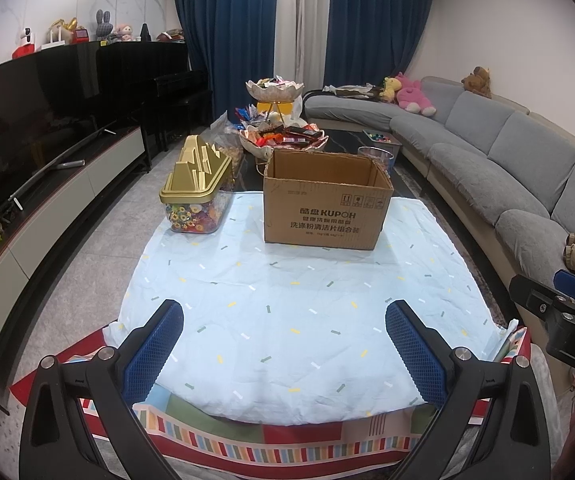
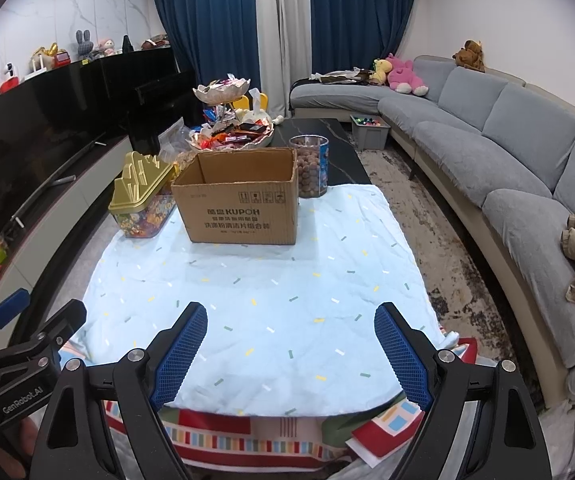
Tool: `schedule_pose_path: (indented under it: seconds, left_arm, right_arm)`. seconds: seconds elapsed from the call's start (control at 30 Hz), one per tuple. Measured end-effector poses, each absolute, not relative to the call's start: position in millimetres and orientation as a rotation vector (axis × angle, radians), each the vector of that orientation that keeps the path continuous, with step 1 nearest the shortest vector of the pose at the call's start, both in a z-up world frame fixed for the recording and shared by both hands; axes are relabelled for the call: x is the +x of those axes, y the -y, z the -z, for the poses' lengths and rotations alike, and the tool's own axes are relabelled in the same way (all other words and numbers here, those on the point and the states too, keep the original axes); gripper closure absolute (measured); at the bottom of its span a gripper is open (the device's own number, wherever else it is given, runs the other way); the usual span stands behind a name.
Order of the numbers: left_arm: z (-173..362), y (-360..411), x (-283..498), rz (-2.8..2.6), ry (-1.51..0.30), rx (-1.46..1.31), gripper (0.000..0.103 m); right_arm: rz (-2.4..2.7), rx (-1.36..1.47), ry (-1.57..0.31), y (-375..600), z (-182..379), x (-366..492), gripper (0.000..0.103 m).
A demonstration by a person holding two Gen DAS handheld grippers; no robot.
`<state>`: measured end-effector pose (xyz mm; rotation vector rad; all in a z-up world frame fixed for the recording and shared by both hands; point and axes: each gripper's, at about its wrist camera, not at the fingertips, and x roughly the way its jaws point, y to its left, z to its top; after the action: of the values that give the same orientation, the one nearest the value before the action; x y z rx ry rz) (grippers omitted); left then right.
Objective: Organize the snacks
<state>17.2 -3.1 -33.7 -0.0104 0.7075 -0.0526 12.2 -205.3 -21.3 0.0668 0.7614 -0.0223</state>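
Both hand-held grippers, left (image 1: 285, 344) & right (image 2: 291, 346), gape wide, empty, over the worktop cloth (image 1: 287, 300). Snacks: candy tub (image 1: 197, 196) beside cardboard box (image 1: 325, 200). We approach tub square, w/ pads straddling its sides.

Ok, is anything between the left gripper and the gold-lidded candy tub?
Nothing visible. The left gripper hangs open over bare blue cloth, and the candy tub stands ahead at the cloth's far left corner. The box sits to the tub's right, apart from it, off that line.

Grey sofa (image 1: 487, 160) curving along frame right, pink plush (image 1: 411, 94) sitting on it; TV (image 1: 39, 120) occupying left.
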Motion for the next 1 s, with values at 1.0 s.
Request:
schedule_pose_path:
  seconds: [1.0]
  left_arm:
    - [31.9, 4.3, 18.8, 0.047, -0.703, -0.008, 0.0]
  right_arm:
    - [0.023, 0.066, -0.761, 204.3, 22.4, 12.0, 0.016]
